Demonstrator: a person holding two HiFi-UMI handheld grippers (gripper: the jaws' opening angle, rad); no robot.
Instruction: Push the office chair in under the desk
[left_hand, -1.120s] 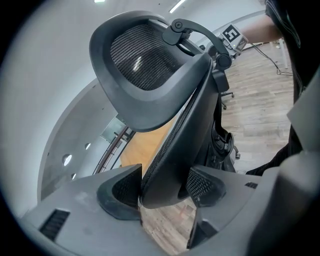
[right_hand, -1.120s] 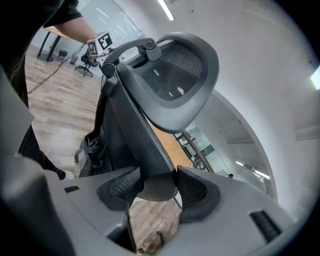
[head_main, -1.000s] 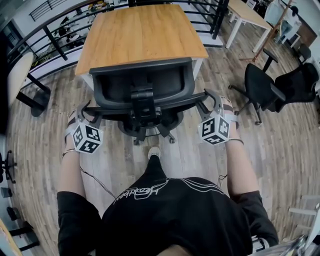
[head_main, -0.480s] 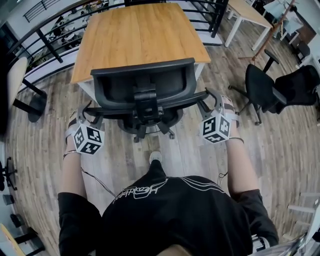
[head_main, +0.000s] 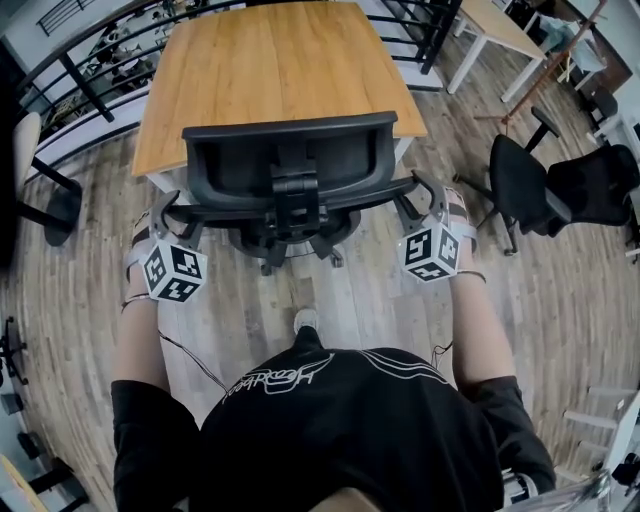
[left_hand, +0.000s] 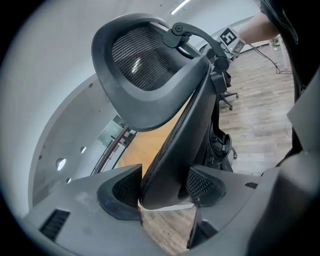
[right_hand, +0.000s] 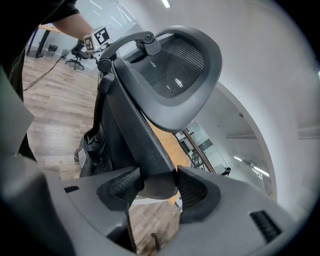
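Note:
The black mesh office chair (head_main: 285, 165) stands with its back to me, its seat partly under the wooden desk (head_main: 270, 70). My left gripper (head_main: 165, 215) grips the left edge of the backrest, and my right gripper (head_main: 422, 200) grips the right edge. In the left gripper view, both pads of the gripper (left_hand: 162, 187) press on the backrest edge (left_hand: 185, 135), with the headrest (left_hand: 137, 60) above. The right gripper view mirrors this: the gripper (right_hand: 154, 187) is closed on the backrest edge (right_hand: 135, 130). The desk hides the front of the seat.
Two more black chairs (head_main: 540, 180) stand to the right. A white-legged desk (head_main: 495, 30) is at the back right. A black railing (head_main: 80, 80) runs behind the desk. The person's shoe (head_main: 307, 320) is on the wooden floor behind the chair's base.
The chair has rolled forward toward the desk, both grippers moving with it. The person's foot has stepped forward after it.

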